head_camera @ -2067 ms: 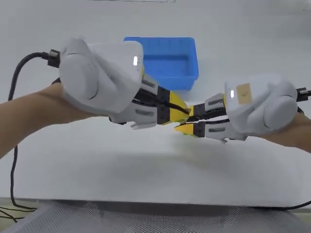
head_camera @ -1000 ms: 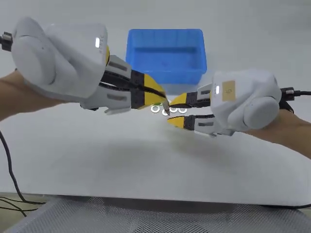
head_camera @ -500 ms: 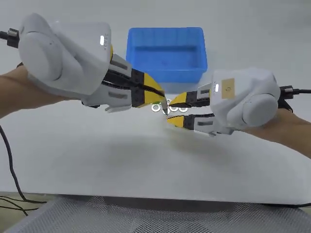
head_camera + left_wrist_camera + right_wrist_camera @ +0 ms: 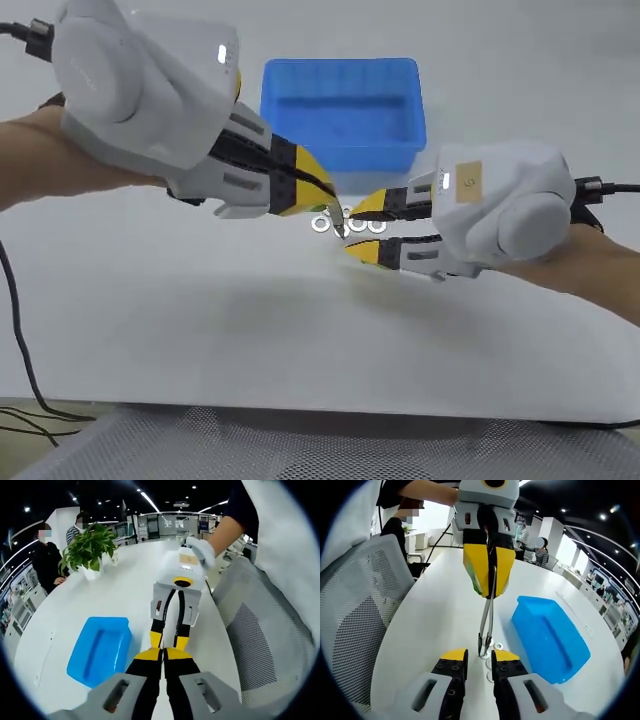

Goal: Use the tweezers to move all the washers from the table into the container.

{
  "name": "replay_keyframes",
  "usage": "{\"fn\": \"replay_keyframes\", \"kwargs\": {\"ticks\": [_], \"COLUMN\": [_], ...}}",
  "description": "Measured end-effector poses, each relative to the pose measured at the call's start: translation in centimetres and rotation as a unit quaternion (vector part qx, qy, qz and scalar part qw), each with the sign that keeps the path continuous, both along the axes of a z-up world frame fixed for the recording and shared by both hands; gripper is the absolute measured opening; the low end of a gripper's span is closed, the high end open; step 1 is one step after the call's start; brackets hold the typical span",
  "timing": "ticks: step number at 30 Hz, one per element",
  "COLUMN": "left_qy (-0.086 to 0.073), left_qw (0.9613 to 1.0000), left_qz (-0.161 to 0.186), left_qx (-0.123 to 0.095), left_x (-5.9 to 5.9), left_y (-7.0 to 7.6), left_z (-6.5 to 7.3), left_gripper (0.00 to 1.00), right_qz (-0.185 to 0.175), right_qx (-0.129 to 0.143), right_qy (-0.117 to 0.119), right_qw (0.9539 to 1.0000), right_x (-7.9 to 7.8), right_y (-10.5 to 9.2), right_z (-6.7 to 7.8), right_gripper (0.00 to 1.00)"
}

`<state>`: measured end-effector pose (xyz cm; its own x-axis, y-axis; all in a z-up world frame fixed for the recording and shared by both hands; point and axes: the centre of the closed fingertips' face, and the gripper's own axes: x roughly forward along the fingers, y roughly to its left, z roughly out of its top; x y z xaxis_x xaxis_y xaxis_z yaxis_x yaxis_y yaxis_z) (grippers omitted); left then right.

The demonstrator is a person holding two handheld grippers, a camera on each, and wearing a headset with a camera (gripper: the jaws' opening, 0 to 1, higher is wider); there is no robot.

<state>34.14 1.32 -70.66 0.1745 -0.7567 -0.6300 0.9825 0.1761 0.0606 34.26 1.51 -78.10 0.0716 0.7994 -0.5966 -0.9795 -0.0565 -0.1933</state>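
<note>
Your left gripper (image 4: 318,195) clamped one pair of tweezers (image 4: 487,615), tips down among three washers (image 4: 320,224) on the table (image 4: 250,320), just near of one blue container (image 4: 345,158). Your right gripper (image 4: 362,228) stood beside them, jaws apart and empty; its sticker (image 4: 468,181) was unreadable.

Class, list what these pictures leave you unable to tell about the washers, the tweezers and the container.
Number of washers: head view, the tweezers and the right gripper cover part of the row.
Whether the tweezers' tips hold a washer: right gripper view, too small; head view, blurred.
Whether the container holds any washers: head view, its floor is too blurred.
</note>
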Motion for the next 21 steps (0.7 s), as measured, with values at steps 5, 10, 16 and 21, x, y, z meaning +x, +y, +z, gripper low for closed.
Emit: {"fn": "replay_keyframes", "kwargs": {"ticks": [5, 10, 16, 21], "left_qy": [0.012, 0.02, 0.026, 0.036], "left_qw": [0.9999, 0.9998, 0.9993, 0.999], "left_qz": [-0.002, -0.007, -0.021, -0.019], "left_qx": [0.008, 0.007, 0.015, 0.017], "left_x": [0.19, 0.18, -0.05, 0.23], "left_y": [-0.03, -0.51, -0.92, -0.87], "left_z": [-0.02, 0.01, 0.0, -0.11], "left_gripper": [0.05, 0.05, 0.05, 0.05], "right_qz": [0.0, -0.001, 0.003, 0.006], "right_qx": [0.0, 0.002, 0.001, -0.002], "right_qy": [-0.001, -0.001, -0.002, -0.003], "right_qw": [1.0, 1.0, 1.0, 1.0], "right_x": [0.05, 0.08, 0.3, 0.89], "right_y": [0.05, 0.12, 0.17, 0.49], "right_z": [-0.06, -0.01, 0.09, 0.08], "right_gripper": [0.2, 0.2, 0.2, 0.2]}}
